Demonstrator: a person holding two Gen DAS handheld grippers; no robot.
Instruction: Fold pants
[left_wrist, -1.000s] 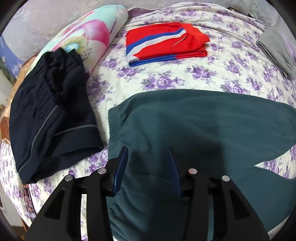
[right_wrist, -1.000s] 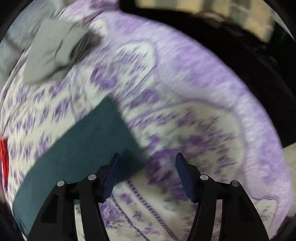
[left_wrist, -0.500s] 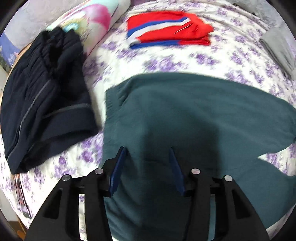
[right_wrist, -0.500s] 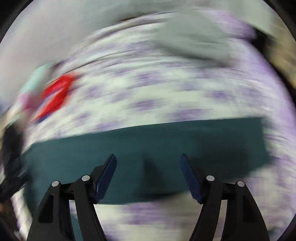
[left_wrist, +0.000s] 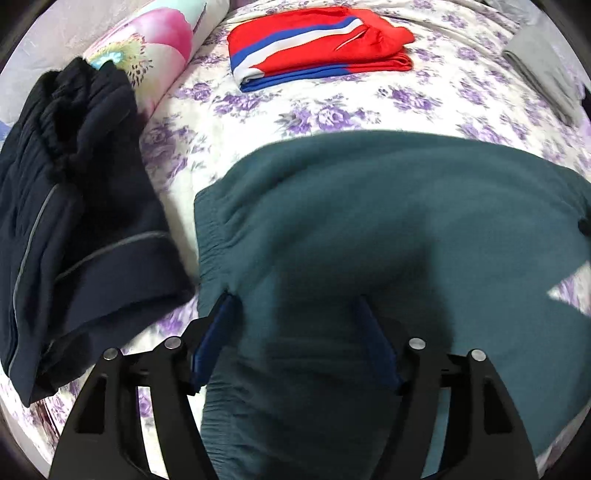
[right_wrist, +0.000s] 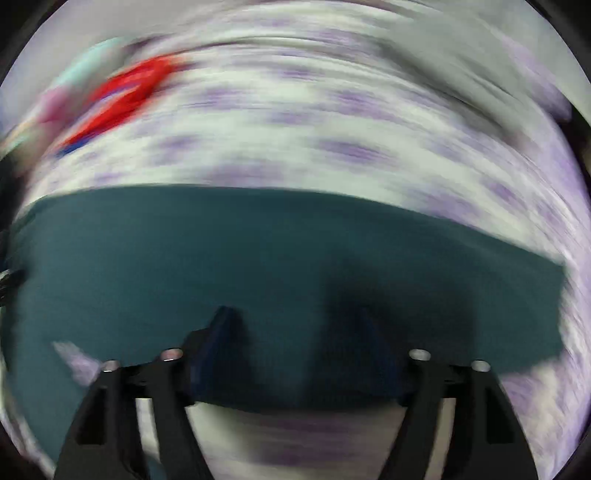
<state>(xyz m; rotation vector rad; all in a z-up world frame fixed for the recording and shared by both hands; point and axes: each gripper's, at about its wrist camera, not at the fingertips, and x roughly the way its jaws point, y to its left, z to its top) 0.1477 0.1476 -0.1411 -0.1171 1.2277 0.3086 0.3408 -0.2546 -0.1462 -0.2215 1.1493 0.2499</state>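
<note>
Dark teal pants (left_wrist: 369, 221) lie flat on the purple-flowered bedspread (left_wrist: 332, 110), elastic waistband toward the left. My left gripper (left_wrist: 295, 314) is open and hovers low over the pants near the waistband, holding nothing. In the blurred right wrist view a teal pant leg (right_wrist: 258, 258) stretches across the frame, its cuff end at the right. My right gripper (right_wrist: 295, 321) is open over that leg, holding nothing.
Dark navy pants (left_wrist: 74, 221) lie crumpled at the left. Folded red, white and blue pants (left_wrist: 317, 40) sit at the back, also a red smear in the right wrist view (right_wrist: 125, 96). A flowered pillow (left_wrist: 155, 40) lies back left, a grey folded garment (left_wrist: 543, 66) back right.
My left gripper has moved lower and closer over the waistband area. My right gripper has swung from the bed's end round over the teal leg and is still moving fast.
</note>
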